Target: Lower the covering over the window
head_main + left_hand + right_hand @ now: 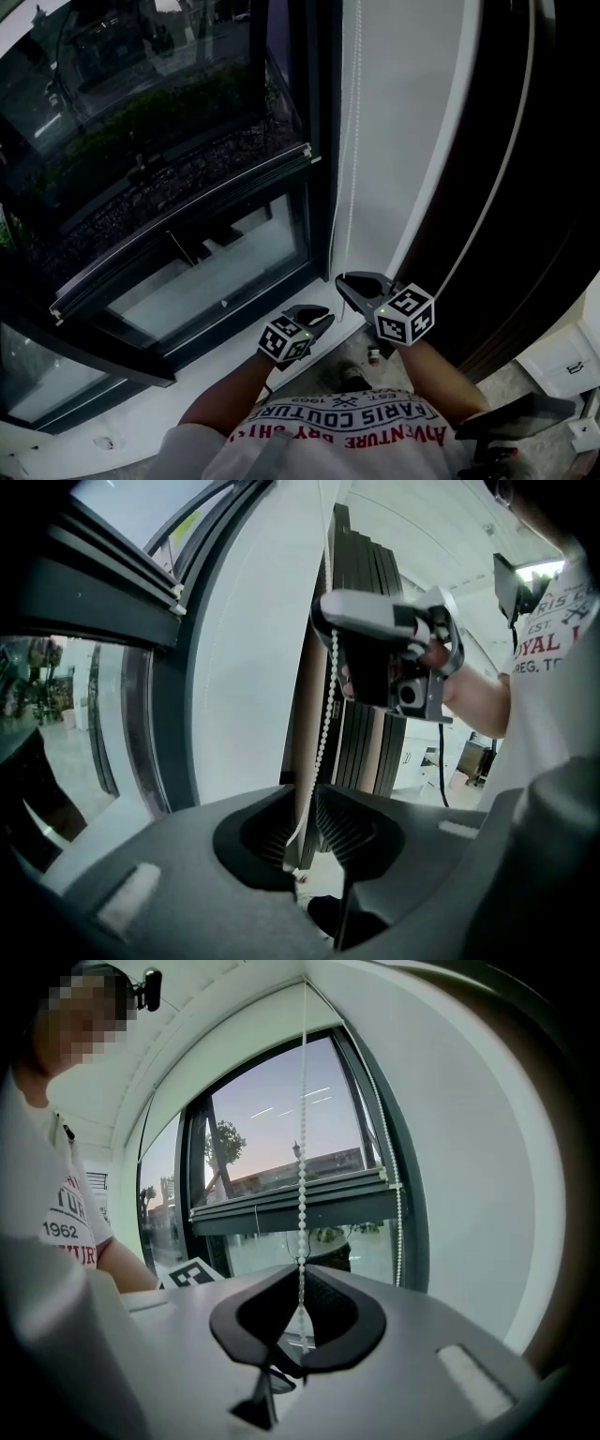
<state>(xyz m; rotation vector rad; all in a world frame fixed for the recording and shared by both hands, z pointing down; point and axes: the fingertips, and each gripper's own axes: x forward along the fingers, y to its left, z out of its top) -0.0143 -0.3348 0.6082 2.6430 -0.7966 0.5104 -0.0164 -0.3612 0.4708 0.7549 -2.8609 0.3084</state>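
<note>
A dark mesh blind hangs part way down the window, and its bottom rail [187, 225] [291, 1202] runs across the glass. A white bead chain [352, 141] [328, 696] [302, 1147] hangs along the white wall beside the frame. My right gripper [345, 279] [300, 1274] is shut on this chain, pinching it between its tips. Just below and to the left is my left gripper [326, 313] [305, 797]. The chain runs down between its jaws, which stand a narrow gap apart without pressing on it. The left gripper view shows the right gripper [326, 611] above on the chain.
The black window frame [323, 141] stands left of the chain. A white sill [187, 394] runs below it. A tall dark panel [525, 187] is on the right, with a white cabinet [562, 361] beside it. A second strand of chain [398, 1222] hangs by the frame.
</note>
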